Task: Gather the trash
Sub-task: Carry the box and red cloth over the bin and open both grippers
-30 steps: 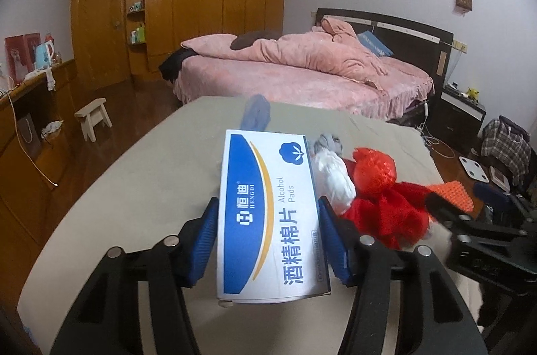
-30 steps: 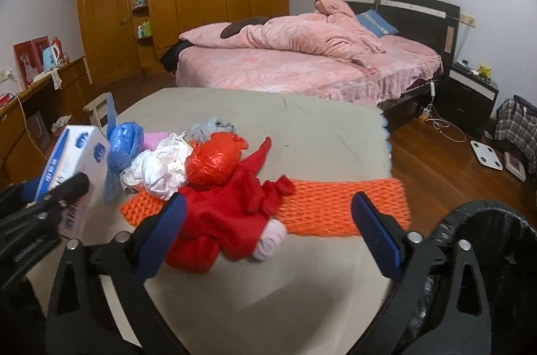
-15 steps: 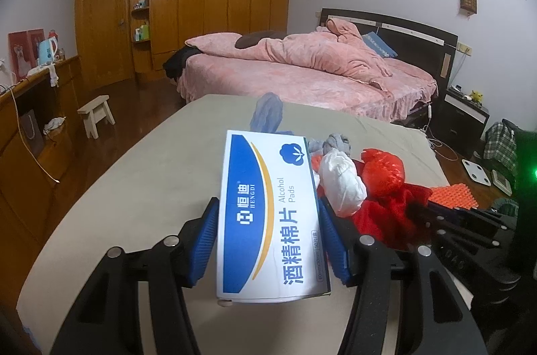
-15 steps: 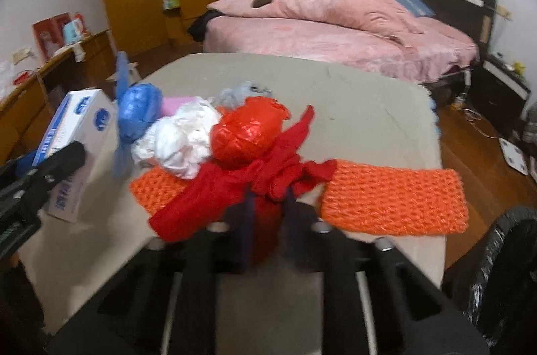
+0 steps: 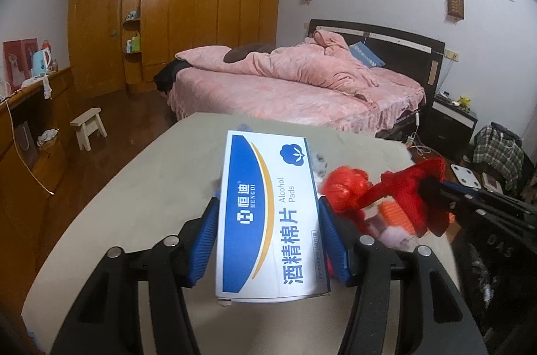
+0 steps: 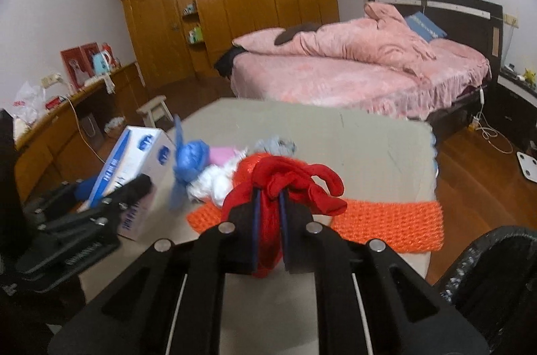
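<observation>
Left wrist view shows the left gripper [image 5: 268, 230] with its blue pads pressed against both long sides of a white and blue cardboard box of alcohol pads [image 5: 268, 214], jaws about half open around it, the box held above the beige table [image 5: 134, 197]. To its right, the right gripper [image 5: 436, 190] pinches a crumpled red cloth [image 5: 409, 190], beside a red plastic ball-shaped bag [image 5: 345, 187].

Right wrist view has the right gripper [image 6: 268, 204] clamped nearly closed on that red cloth [image 6: 295, 183], which bunches up between the jaws and spills over their tips. Behind it on the table [image 6: 369, 150] lie a knotted blue plastic bag [image 6: 189, 153], a white crumpled wad [image 6: 214, 180], a pink piece [image 6: 220, 153] and a grey scrap [image 6: 278, 143], clustered together. An orange knitted strip [image 6: 386, 224] lies flat across the table's near edge. A black-lined trash bin [image 6: 486, 264] stands at the lower right, beside the table. The boxed left gripper [image 6: 110, 197] appears at the left.
</observation>
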`<state>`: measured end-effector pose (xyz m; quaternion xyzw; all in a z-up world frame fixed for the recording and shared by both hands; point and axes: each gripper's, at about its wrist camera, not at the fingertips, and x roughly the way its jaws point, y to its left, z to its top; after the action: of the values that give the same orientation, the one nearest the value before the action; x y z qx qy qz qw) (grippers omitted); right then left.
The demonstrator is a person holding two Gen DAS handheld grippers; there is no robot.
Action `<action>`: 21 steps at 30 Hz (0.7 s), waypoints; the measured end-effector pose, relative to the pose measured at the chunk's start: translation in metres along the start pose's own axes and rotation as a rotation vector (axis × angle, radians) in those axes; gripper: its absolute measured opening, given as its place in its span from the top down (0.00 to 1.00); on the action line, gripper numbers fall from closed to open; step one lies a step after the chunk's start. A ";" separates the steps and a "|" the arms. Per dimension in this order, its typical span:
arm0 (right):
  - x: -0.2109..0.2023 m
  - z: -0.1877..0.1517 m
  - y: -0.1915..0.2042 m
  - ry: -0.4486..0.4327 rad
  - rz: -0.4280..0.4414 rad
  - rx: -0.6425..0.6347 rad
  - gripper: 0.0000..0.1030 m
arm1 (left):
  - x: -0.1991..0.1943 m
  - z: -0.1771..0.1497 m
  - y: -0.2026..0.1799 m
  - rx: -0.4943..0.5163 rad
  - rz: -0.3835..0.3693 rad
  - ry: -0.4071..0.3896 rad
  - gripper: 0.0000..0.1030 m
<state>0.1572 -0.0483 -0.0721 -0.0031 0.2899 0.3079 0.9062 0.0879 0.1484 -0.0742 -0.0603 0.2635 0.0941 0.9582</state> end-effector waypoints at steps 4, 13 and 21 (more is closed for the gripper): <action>-0.024 0.009 -0.001 -0.038 0.011 0.005 0.91 | -0.011 0.006 -0.008 0.007 -0.012 -0.013 0.44; -0.079 0.015 -0.020 -0.106 0.021 0.060 0.91 | -0.030 0.016 -0.031 0.034 -0.064 -0.039 0.44; -0.111 0.008 -0.050 -0.118 -0.004 0.138 0.91 | -0.040 0.011 -0.058 0.061 -0.117 -0.037 0.44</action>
<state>0.1177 -0.1491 -0.0157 0.0771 0.2564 0.2848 0.9204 0.0721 0.0875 -0.0399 -0.0444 0.2446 0.0311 0.9681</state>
